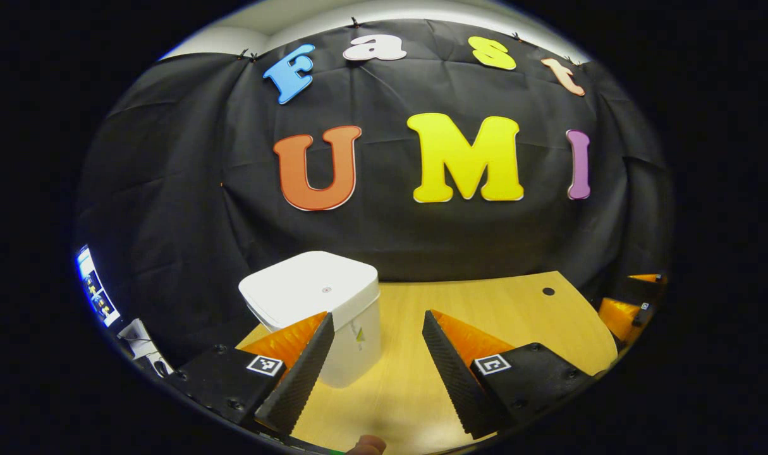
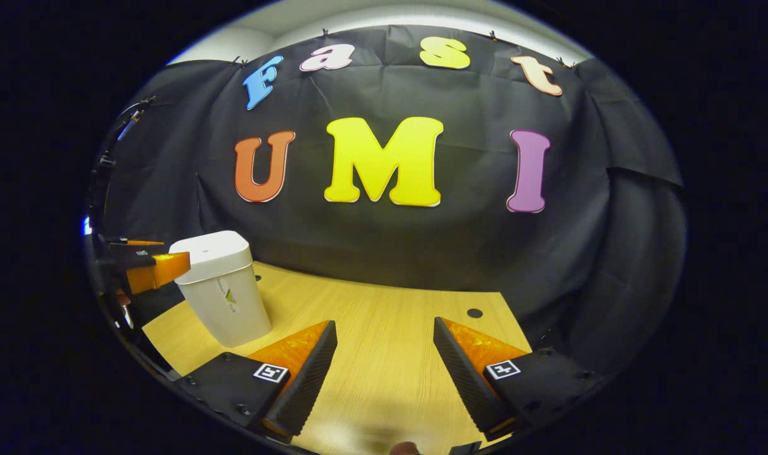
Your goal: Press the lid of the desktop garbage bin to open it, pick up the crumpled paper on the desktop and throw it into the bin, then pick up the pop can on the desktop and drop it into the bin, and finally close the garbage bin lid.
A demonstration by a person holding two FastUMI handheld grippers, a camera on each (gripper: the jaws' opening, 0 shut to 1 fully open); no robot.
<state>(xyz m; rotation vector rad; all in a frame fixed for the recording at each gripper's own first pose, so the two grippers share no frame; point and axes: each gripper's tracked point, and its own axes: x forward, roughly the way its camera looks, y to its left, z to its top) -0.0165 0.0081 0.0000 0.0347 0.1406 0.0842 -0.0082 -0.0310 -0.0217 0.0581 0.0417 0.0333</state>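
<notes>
table (image 2: 384, 328) bare wood, small dark hole (image 2: 475, 313) at 1 o'clock | white bin (image 1: 320, 303) at 11 o'clock, lid down | left claw (image 1: 374, 328) fingers apart, holding nothing | right claw (image 2: 384, 338) fingers apart, holding nothing

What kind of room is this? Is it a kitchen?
Probably not a kitchen. It looks like a small recording booth: a black cloth wall hangs behind a wooden desk, with a white bin on it and a screen glowing at the side.
</notes>
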